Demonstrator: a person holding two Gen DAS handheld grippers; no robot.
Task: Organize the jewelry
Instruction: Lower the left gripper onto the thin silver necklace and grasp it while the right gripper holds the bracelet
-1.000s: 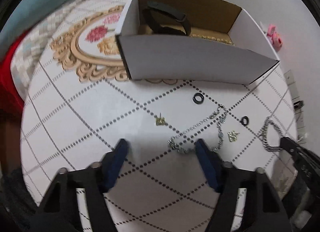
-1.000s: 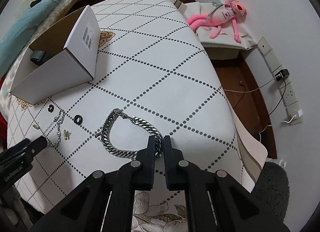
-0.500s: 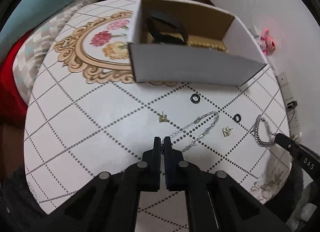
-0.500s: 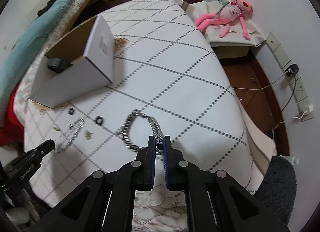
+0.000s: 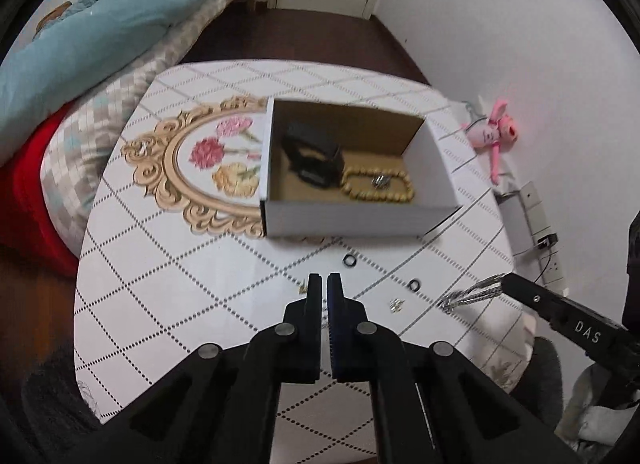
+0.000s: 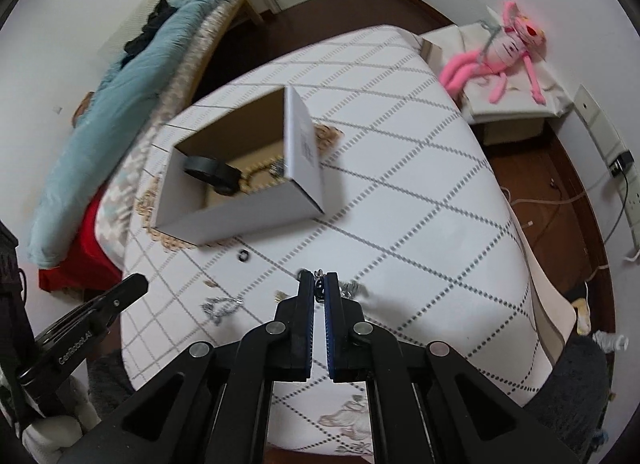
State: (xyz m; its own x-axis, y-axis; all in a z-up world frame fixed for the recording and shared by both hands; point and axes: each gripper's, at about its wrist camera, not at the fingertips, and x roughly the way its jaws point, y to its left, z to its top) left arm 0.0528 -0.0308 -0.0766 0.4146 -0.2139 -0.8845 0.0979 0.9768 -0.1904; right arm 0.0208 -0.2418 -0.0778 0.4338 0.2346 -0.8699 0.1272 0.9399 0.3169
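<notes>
1. Jewelry lies scattered on a white surface [image 5: 168, 284] with a dotted diamond pattern, in front of an open cardboard box [image 5: 352, 220].
2. Inside the box sit a black band [image 5: 312, 156] and a gold bead bracelet [image 5: 376, 186].
3. Left tool [image 5: 324, 288] is pinched nearly closed on a thin silver chain [image 6: 218, 306], which hangs blurred above the surface.
4. Right tool [image 6: 319, 288] is clamped on a heavy curb-link chain [image 5: 470, 294], lifted off the surface.
5. Two black rings [image 5: 350, 260] and small gold earrings [image 5: 396, 304] rest on the surface between the tools and the box.
</notes>
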